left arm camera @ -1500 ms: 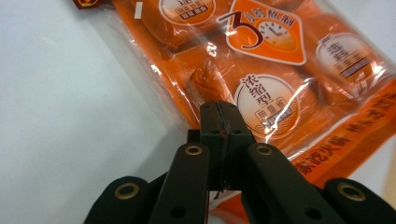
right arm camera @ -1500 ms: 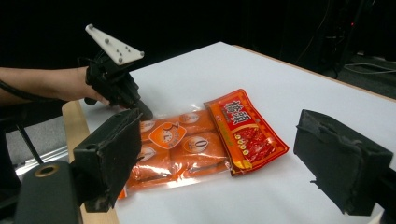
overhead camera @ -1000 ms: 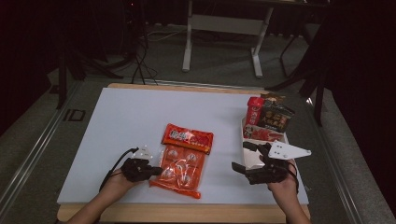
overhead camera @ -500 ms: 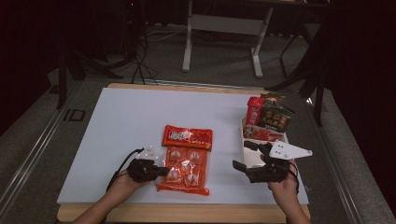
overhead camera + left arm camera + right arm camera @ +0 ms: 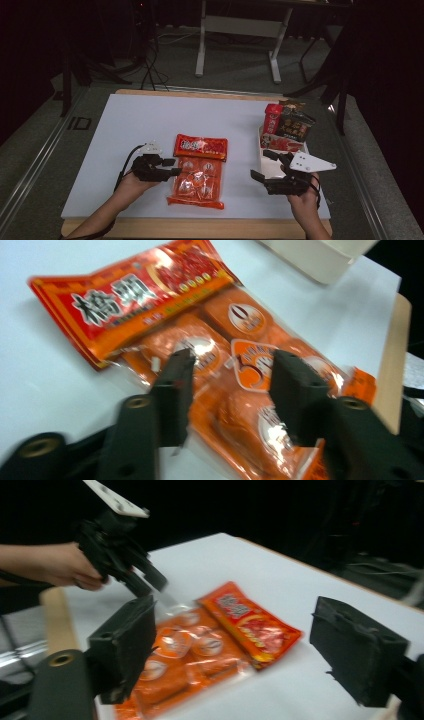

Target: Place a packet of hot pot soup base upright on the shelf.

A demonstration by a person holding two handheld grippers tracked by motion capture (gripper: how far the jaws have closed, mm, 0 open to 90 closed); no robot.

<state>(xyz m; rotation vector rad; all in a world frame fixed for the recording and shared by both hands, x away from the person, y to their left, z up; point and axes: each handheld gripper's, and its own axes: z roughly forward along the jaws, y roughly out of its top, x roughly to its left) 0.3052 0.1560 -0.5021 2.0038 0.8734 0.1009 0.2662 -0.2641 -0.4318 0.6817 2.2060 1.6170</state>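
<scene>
The left hand-held gripper (image 5: 172,167) has just been opening and is now hanging released over the snack bag (image 5: 198,170), which is lying flat mid-tabletop (image 5: 125,125). The right hand-held gripper (image 5: 260,165) is waiting open at three o'clock (near the box (image 5: 264,159)); boxing probably remains.

My left gripper (image 5: 172,167) sits at the near-left edge of the orange snack bag (image 5: 199,172), jaws just opening. My right gripper (image 5: 263,166) hovers near the box of packets (image 5: 284,131).

The white bench (image 5: 150,125) is brightly lit against dark surroundings. Both gripper views are motion-blurred; glare glints off the snack packet's (image 5: 215,365) clear wrapper.
</scene>
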